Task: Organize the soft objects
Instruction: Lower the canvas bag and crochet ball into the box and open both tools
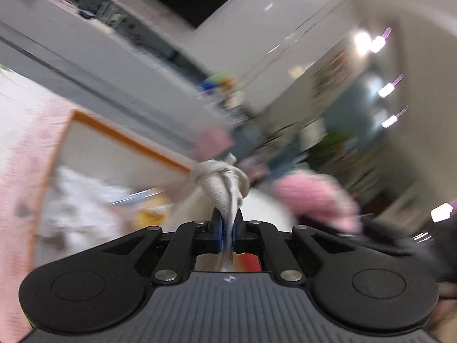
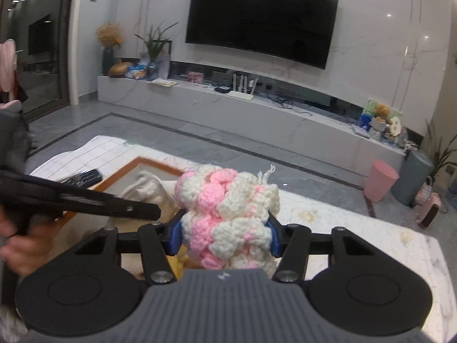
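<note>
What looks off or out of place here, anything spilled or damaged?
Nothing spilled or damaged. Left gripper pinches a knotted cream cloth; right gripper holds the pink-and-white knitted piece. The left wrist view is heavily blurred.

Pink-and-white knit; cloth seemingly cream

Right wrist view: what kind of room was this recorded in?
Most likely a home living room. A large wall TV hangs above a long low media console with plants and clutter on it, and a marble-look table stands in front.
</note>
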Action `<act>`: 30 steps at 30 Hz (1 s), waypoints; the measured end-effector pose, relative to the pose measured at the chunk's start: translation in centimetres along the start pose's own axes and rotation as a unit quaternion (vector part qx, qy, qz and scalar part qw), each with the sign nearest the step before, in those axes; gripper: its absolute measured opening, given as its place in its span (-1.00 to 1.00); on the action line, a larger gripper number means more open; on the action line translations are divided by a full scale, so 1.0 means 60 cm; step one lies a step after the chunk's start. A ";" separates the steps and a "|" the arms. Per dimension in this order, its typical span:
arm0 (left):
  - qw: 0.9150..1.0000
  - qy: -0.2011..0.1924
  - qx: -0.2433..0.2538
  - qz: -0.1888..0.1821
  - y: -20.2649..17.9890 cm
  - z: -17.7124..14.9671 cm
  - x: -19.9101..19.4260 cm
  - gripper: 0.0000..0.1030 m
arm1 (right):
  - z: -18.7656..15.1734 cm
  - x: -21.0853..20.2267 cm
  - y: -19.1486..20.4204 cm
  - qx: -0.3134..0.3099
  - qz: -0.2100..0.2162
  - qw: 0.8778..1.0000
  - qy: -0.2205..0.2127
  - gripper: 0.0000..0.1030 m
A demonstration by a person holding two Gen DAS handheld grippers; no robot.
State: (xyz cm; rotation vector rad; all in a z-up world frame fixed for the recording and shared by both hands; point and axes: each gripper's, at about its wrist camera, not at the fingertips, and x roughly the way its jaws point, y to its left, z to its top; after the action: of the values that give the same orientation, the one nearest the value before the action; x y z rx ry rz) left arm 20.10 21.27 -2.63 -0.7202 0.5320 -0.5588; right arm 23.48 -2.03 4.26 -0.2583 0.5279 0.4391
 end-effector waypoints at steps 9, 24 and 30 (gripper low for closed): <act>0.984 0.026 0.026 0.176 0.029 0.001 0.021 -0.88 | 0.043 0.021 0.027 -0.050 -0.059 0.997 -0.021 0.06; 0.936 -0.058 0.142 0.317 -0.065 -0.007 0.009 0.45 | 0.050 0.153 0.045 -0.049 0.033 0.990 0.128 0.06; 0.955 -0.119 0.083 0.259 -0.054 0.028 -0.053 0.53 | 0.058 0.230 0.073 -0.098 0.006 0.978 0.186 0.16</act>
State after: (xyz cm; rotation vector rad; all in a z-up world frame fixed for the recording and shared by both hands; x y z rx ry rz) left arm 17.93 22.03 1.63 -0.4524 0.4204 -0.0224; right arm 33.64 7.63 -0.80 -0.5327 0.8542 0.4580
